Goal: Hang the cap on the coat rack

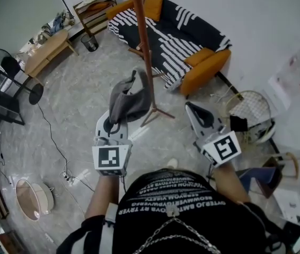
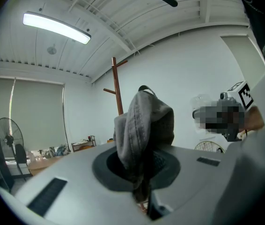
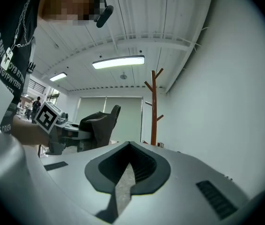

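My left gripper (image 1: 117, 119) is shut on a grey cap (image 1: 127, 100), which stands up limp from its jaws. In the left gripper view the cap (image 2: 144, 125) rises from between the dark pads of the left gripper (image 2: 139, 175), and the brown coat rack (image 2: 117, 95) stands behind it. The rack's pole (image 1: 146, 52) is just to the right of the cap in the head view. My right gripper (image 1: 191, 108) is held to the right of the rack's base, jaws together and empty. The right gripper view shows the rack (image 3: 154, 111) ahead and the cap (image 3: 99, 125) at left.
A black-and-white striped sofa with orange cushions (image 1: 187, 36) stands behind the rack. A standing fan (image 1: 7, 70), a wooden bench (image 1: 46, 49) and a small bin (image 1: 90, 42) are at the left. A cable (image 1: 54, 142) runs over the floor. A wire basket (image 1: 252, 110) lies at right.
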Tool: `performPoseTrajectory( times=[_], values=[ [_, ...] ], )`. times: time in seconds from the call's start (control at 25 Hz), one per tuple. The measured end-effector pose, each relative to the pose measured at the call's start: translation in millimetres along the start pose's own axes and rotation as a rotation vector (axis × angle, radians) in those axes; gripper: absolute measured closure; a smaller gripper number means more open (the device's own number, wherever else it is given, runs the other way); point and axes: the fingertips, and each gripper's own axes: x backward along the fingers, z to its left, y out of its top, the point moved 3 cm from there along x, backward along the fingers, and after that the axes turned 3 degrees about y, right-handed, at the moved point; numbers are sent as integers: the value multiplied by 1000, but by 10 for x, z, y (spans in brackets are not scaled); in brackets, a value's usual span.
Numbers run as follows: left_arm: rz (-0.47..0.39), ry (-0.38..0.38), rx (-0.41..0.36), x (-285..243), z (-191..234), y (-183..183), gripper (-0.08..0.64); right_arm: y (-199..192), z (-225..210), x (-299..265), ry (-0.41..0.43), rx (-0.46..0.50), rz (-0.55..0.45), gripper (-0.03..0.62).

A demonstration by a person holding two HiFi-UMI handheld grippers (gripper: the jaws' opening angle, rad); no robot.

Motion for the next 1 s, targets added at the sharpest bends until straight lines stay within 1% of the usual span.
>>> performPoseTrajectory(
  times=[0.08, 0.16, 0.32, 0.52, 0.8, 0.92, 1.0],
  values=[
    [-4, 26, 22, 6, -14, -24, 546, -2, -51, -7, 12, -13, 2, 598],
    [0, 42, 27, -16, -26, -36, 546, -31, -100, -24, 24, -21, 7, 598],
    [22, 56, 13, -24, -35, -56, 546, -96, -106, -59, 58, -26, 16, 598],
    [7, 74, 33, -74, 8, -32, 546, -74, -155, -159, 73, -31, 3, 598],
    [29, 54, 5, -316, 121, -22, 546, -118, -275, -300, 50, -44, 12, 598],
    [11, 52, 35, -453, 165, -62, 546, -124, -359, -416, 47, -34, 15, 598],
    [17, 46, 24, -557, 211, -43, 546, -109, -413, -513, 47, -31, 12, 598]
  ],
)
